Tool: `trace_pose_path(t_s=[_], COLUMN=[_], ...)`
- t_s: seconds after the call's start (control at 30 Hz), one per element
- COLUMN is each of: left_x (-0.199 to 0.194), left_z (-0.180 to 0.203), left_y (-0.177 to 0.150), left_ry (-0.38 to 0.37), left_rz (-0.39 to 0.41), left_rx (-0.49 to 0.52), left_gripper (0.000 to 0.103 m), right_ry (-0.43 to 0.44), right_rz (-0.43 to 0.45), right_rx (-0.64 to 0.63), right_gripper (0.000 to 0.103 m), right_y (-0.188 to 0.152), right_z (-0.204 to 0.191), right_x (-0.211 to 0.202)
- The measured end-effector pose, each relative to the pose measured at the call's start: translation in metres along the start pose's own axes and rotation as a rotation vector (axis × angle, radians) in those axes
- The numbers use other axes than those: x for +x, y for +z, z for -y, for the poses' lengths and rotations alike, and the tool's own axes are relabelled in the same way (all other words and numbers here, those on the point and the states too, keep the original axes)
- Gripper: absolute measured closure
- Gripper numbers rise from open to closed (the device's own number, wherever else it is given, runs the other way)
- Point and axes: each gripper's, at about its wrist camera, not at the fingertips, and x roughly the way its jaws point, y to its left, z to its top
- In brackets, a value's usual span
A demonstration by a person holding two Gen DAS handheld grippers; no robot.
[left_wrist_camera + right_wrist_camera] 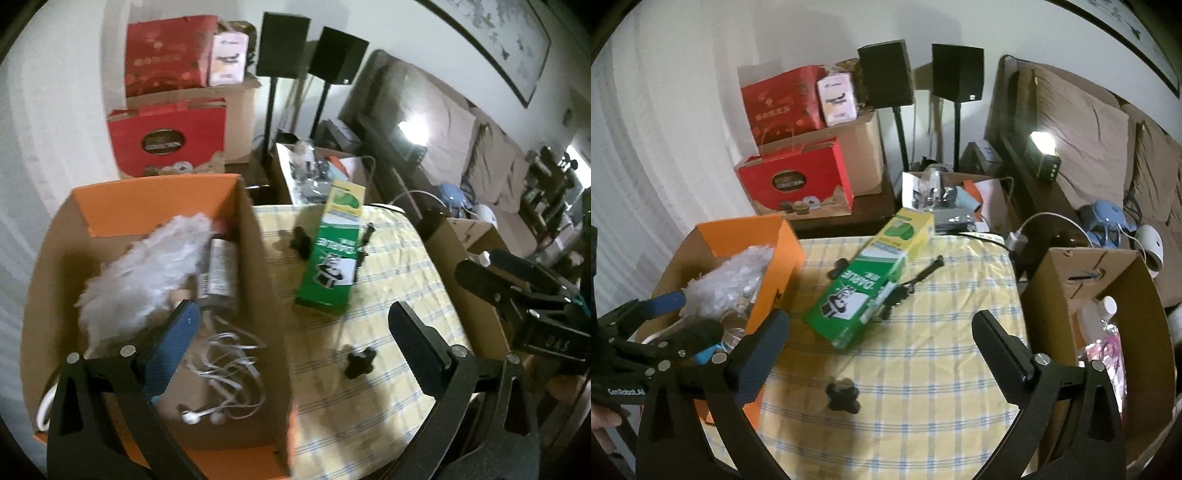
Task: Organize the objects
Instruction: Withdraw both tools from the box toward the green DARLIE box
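A green toothpaste box (332, 254) (864, 284) lies on the yellow checked tablecloth (369, 369) (923, 369). Two black knobs (358, 363) (301, 242) lie on the cloth; the near knob (843, 397) and the far knob (837, 267) also show in the right wrist view. A thin black tool (364, 245) (916, 280) lies beside the box. The orange cardboard box (147, 206) (738, 236) at left holds a white fluffy duster (144, 266), a bottle (219, 273) and white earphones (225, 376). My left gripper (295, 347) is open above that box's right wall. My right gripper (882, 350) is open above the near knob.
A brown cardboard box (1082, 288) with a bottle and pink items stands at right. Red gift boxes (798, 181), speakers on stands (886, 74), a cluttered side table (945, 195) and a sofa (1089, 129) lie behind the table.
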Motion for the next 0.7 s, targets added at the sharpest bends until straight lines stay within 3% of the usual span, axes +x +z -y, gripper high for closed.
trace_pose_path(t_s=[0.3, 0.7], left_x=[0.033, 0.094], left_z=[0.035, 0.075], left_y=[0.014, 0.034], left_ry=[-0.004, 0.062], left_rz=[-0.068, -0.149], left_rx=[0.061, 0.141], left_gripper=[0.007, 0.012], right_ry=[-0.033, -0.039], right_rz=[0.005, 0.007], right_rx=[0.059, 0.117], right_gripper=[0.002, 0.002], right_y=[-0.004, -0.007], right_z=[0.038, 0.082], right_x=[-0.003, -0.007])
